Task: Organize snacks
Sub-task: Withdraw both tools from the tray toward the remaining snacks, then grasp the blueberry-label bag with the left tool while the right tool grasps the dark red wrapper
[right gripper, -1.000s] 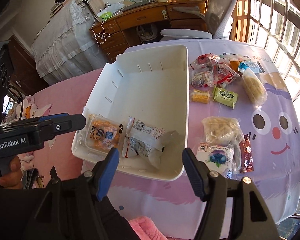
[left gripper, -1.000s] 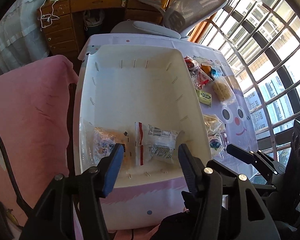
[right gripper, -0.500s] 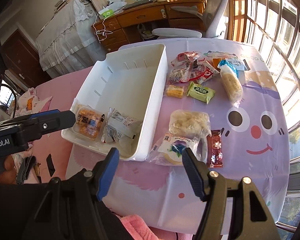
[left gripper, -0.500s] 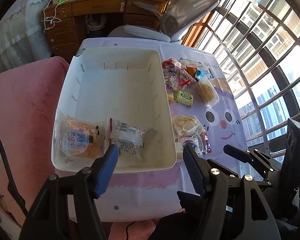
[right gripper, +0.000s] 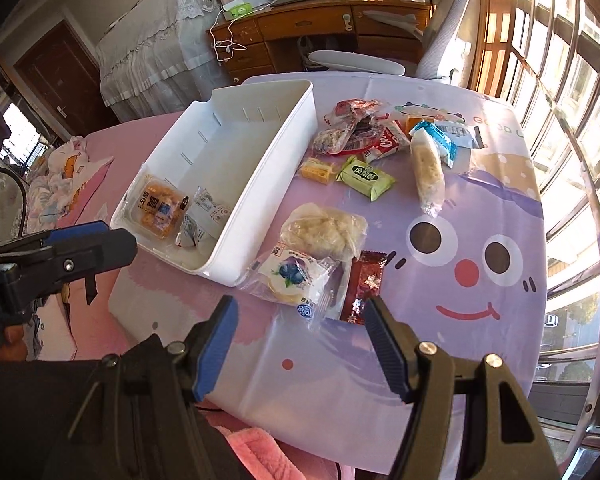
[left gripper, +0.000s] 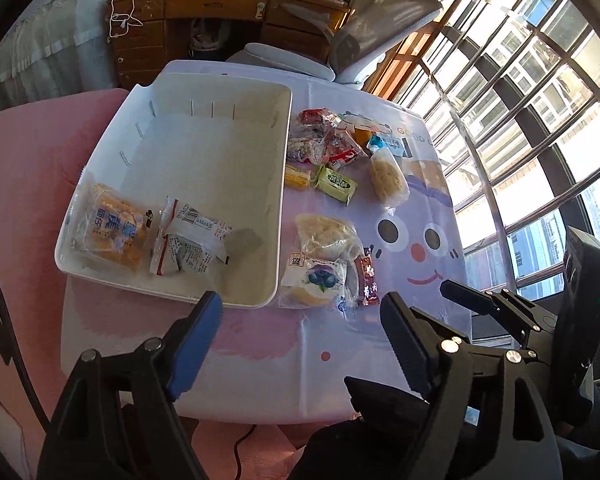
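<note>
Wooden desk (right gripper: 324, 28) along the top centre; grey office chair (right gripper: 432, 40) at upper right; lace-draped furniture (right gripper: 156, 48) upper left; barred windows (right gripper: 572, 120) down the right edge.

Strong daylight, pouring in through the window grid (left gripper: 540, 92) on the right and blown out to near white there. Warm glare along the upper right corner in the right wrist view, washing out the chair back (right gripper: 452, 12). Worktop (right gripper: 480, 184) brightly lit, with pale sheen on the plastic wrappers. Short, soft shadows under the snacks and inside the white bin (left gripper: 204, 152), darkest along its near wall. Far left of the room dim, the doorway (right gripper: 56, 76) almost black. Heavy fisheye bending: window bars curved, corners vignetted to black. Centre sharp; near fingers (right gripper: 216, 354) slightly soft and mostly in shade.
</note>
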Demonstrator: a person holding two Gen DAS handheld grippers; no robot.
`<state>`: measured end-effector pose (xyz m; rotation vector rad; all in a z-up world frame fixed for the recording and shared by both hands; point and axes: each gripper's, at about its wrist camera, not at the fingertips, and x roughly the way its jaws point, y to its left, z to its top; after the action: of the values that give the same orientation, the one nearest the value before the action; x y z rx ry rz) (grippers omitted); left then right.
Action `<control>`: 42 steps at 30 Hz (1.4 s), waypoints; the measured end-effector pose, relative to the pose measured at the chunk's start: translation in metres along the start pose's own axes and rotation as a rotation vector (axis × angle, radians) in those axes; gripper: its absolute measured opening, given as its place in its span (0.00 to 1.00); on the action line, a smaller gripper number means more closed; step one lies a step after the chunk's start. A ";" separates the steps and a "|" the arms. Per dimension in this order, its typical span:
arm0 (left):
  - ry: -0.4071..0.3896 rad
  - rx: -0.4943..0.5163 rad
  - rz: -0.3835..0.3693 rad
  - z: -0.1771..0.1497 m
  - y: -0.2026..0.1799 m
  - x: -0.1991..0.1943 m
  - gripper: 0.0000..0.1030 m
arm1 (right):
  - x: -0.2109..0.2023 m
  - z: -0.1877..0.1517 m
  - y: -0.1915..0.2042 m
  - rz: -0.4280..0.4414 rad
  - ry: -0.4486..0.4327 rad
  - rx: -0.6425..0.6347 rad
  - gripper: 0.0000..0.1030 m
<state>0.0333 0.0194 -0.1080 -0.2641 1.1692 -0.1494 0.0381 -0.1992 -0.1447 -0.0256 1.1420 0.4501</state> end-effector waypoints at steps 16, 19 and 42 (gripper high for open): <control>0.112 -0.290 0.057 -0.030 -0.007 0.057 0.82 | 0.023 -0.016 -0.040 -0.030 0.022 -0.192 0.64; 0.127 -0.350 0.062 -0.029 -0.003 0.068 0.82 | 0.032 -0.017 -0.043 -0.034 0.013 -0.221 0.64; 0.224 -0.612 0.088 -0.013 0.010 0.161 0.82 | 0.106 -0.008 -0.051 0.018 0.032 -0.292 0.62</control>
<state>0.0833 -0.0132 -0.2583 -0.7465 1.4287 0.2705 0.0853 -0.2118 -0.2518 -0.2777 1.1002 0.6311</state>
